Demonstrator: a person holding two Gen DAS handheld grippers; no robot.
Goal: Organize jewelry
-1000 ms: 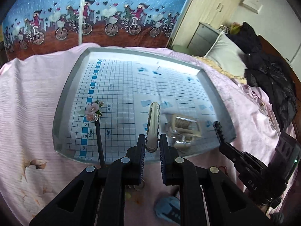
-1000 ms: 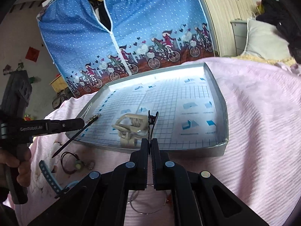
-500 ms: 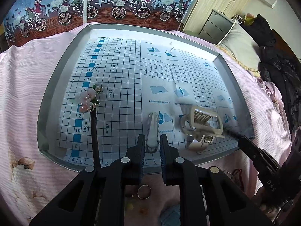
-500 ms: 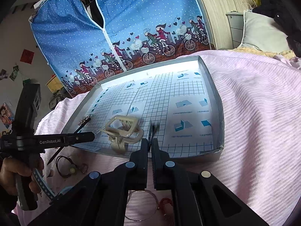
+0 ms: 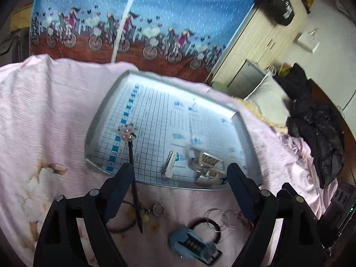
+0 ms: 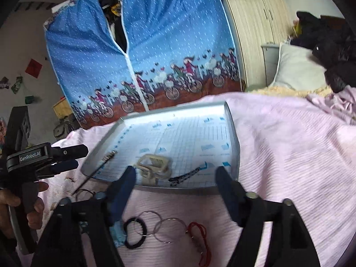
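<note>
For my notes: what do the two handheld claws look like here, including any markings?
Both are matte black plastic with two angular fingers, silver round bolts at the joints and dark blue ribbed pads. The left claw shows in the right wrist view as a pistol-grip body labelled "GenRobot.AI" in white, held by a bare hand. The right claw looks the same.

Claw clip (image 5: 208, 166): smeared by motion blur in the left view; teeth not countable.
Grid print on tray (image 6: 231, 131): lettering too small to be read.
Hand (image 6: 13, 209): cut off by the left edge; fingers partly hidden behind the handle.
Blue item (image 5: 191, 245): partly covered by a black hair tie (image 5: 207, 228); kind not determinable.
</note>
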